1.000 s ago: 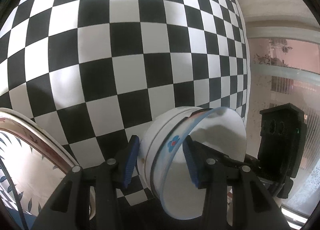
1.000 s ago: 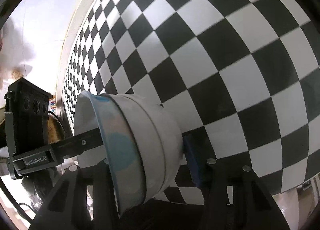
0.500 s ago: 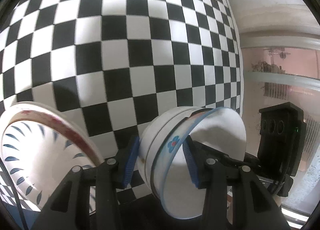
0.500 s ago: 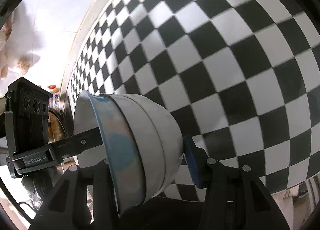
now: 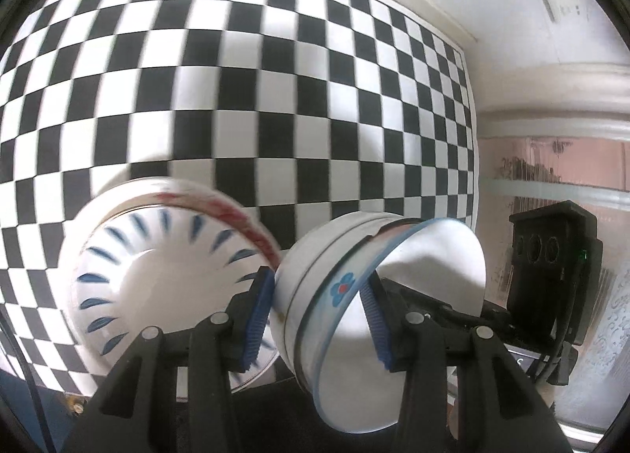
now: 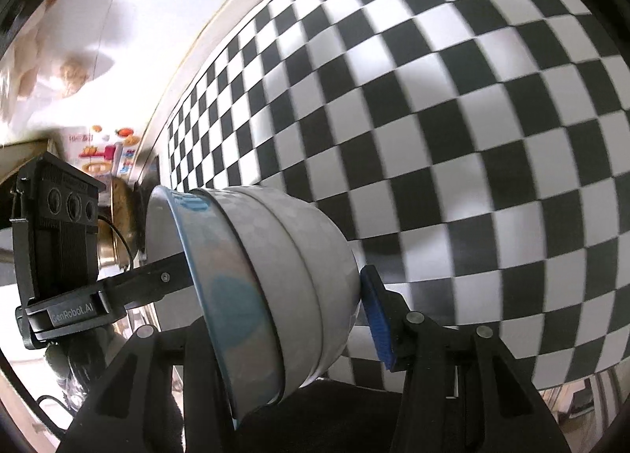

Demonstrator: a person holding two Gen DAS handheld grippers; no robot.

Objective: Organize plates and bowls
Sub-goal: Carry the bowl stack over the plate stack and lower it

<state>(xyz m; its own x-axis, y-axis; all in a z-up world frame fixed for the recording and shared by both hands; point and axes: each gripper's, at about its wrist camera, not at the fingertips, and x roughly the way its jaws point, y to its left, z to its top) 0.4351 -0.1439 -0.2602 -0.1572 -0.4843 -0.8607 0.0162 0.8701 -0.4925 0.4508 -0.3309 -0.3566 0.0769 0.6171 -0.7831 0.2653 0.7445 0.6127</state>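
The stack of white bowls (image 5: pixel 378 295) hangs tipped on its side between my two grippers, above the checkered tablecloth (image 5: pixel 275 98). Seams on its outer wall show several bowls nested; how many I cannot tell. The innermost has a pale blue rim with a small blue flower.

My left gripper (image 5: pixel 315 319) pinches one wall of the stack: one blue pad (image 5: pixel 258 315) presses the outside, the other sits inside the bowl against the rim band. My right gripper (image 6: pixel 299 319) straddles the opposite wall. Its outer pad (image 6: pixel 376 319) lies against the white outside near the base; its other finger is hidden behind the rim, so from that view I cannot see it press. Each camera catches the other gripper's black body beyond the bowl, partly cut off by it.

Just beside the stack, to the left in my left camera, a larger patterned bowl (image 5: pixel 165 280) with blue leaf strokes and a reddish rim sits on the cloth, blurred, its lower edge hidden behind my finger. Whether the two touch I cannot tell.
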